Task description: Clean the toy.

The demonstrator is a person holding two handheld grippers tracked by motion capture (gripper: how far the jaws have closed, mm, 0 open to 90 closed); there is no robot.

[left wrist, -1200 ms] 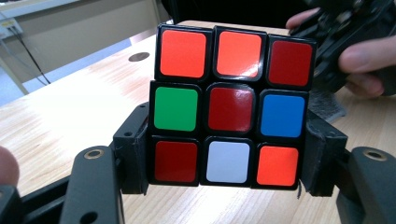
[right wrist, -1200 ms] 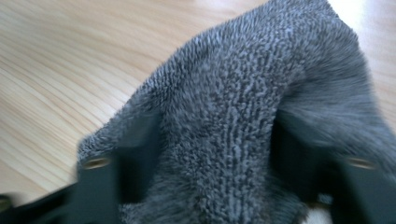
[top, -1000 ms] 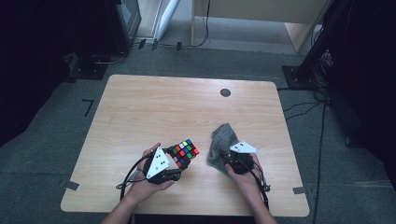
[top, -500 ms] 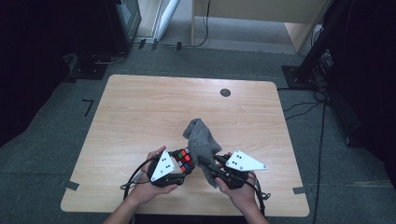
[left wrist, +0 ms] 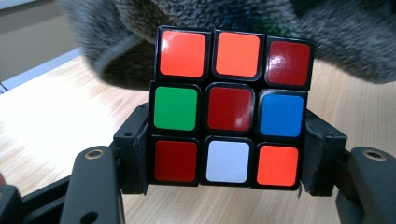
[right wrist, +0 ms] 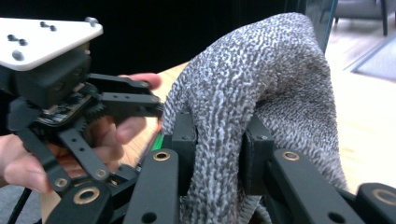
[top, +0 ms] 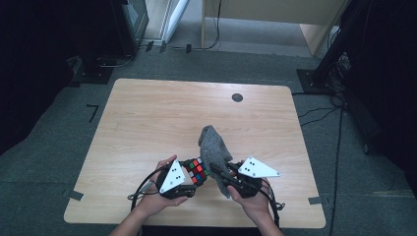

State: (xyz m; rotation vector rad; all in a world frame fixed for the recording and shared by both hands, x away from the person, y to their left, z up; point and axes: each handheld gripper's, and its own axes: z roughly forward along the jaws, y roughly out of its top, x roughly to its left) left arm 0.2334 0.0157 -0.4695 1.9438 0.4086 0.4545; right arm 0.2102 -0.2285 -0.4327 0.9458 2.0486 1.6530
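L gripper grips cube; R gripper pinches cloth, seemingly touching cube

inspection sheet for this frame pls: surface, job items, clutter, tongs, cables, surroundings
Surface: wooden table, dark round spot near the far edge.
Job's things: puzzle cube and grey cloth, cloth draped against the cube.
Clutter: nothing seen.
Tongs: left tongs shut on the cube's sides; right tongs shut on a fold of cloth.
Cables: black cable loops from the left tongs; more cables on the floor.
Surroundings: grey carpet, dark stands, tape marks.
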